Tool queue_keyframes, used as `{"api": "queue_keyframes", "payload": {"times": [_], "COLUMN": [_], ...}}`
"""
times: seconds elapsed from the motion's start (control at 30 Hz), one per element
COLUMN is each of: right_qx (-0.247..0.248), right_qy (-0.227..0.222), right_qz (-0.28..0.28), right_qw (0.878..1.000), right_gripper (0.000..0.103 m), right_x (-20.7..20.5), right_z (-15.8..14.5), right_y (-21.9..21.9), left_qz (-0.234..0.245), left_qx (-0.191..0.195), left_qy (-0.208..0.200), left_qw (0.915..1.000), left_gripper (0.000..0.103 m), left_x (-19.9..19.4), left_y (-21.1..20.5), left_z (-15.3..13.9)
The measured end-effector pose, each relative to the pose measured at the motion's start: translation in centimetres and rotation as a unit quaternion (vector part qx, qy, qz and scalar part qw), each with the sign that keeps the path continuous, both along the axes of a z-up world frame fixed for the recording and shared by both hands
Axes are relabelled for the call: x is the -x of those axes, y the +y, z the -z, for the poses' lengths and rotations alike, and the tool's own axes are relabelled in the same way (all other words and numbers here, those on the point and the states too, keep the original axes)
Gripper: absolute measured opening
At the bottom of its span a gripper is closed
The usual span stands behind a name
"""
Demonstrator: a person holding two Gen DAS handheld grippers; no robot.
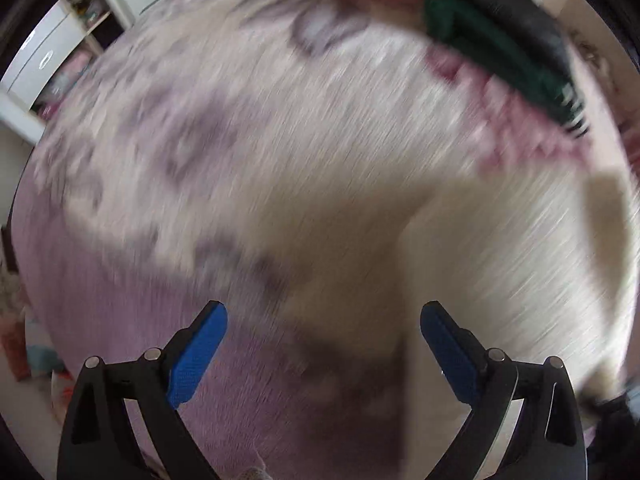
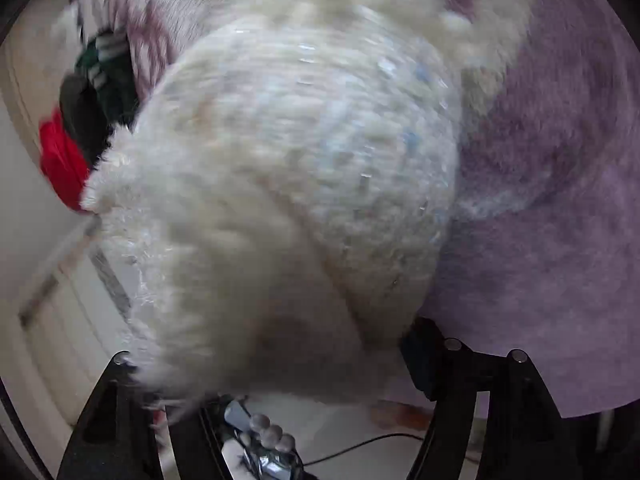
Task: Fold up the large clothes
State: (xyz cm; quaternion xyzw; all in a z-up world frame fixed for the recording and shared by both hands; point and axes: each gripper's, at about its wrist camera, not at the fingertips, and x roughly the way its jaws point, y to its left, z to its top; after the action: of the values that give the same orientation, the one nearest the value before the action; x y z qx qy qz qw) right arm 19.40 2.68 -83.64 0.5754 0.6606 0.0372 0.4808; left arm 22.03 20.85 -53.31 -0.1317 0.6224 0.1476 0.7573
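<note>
A fluffy white garment (image 2: 304, 168) lies bunched on a lilac patterned bed cover (image 2: 560, 240). In the right wrist view it fills the space between my right gripper's fingers (image 2: 420, 356); the left finger is hidden under the fabric, so the grip cannot be made out. In the left wrist view the same white garment (image 1: 460, 248) spreads across the bed, blurred by motion. My left gripper (image 1: 324, 344) is open and empty, its blue pads (image 1: 198, 356) wide apart just above the lilac cover (image 1: 120, 320).
A pile of dark green, black and red clothes (image 1: 496, 40) lies at the far edge of the bed, also in the right wrist view (image 2: 92, 112). White drawers (image 1: 44, 60) stand at the left. Floor with a cable (image 2: 360, 446) shows below the bed edge.
</note>
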Motion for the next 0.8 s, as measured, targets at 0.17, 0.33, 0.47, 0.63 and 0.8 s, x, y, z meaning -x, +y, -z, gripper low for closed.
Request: {"api": "queue_keyframes", "payload": {"times": [0.17, 0.33, 0.47, 0.63, 0.8], "right_qx": [0.124, 0.194, 0.149, 0.161, 0.167], "right_qy": [-0.09, -0.208, -0.262, -0.267, -0.206], "right_qz": [-0.127, -0.263, -0.339, -0.467, -0.529], "right_qw": [0.98, 0.922, 0.891, 0.828, 0.806], "right_gripper": [0.072, 0.073, 0.073, 0.073, 0.025], "right_x": [-3.7, -9.4, -14.3, -22.7, -23.8], "right_z": [-7.1, -14.1, -17.1, -13.0, -8.2], "right_y": [-2.0, -1.8, 3.5, 13.7, 17.1], "left_qz": [-0.032, -0.047, -0.067, -0.069, -0.097], "left_qx": [-0.009, -0.016, -0.016, -0.006, 0.028], "left_qy": [0.052, 0.01, -0.016, 0.011, 0.001], "left_qw": [0.9981, 0.9987, 0.9975, 0.9975, 0.9949], "left_gripper": [0.1, 0.103, 0.103, 0.103, 0.103], "left_x": [5.3, 5.4, 5.3, 4.7, 3.2], "left_y": [0.7, 0.8, 1.2, 1.6, 2.3], "left_z": [6.3, 8.1, 8.2, 7.9, 4.1]}}
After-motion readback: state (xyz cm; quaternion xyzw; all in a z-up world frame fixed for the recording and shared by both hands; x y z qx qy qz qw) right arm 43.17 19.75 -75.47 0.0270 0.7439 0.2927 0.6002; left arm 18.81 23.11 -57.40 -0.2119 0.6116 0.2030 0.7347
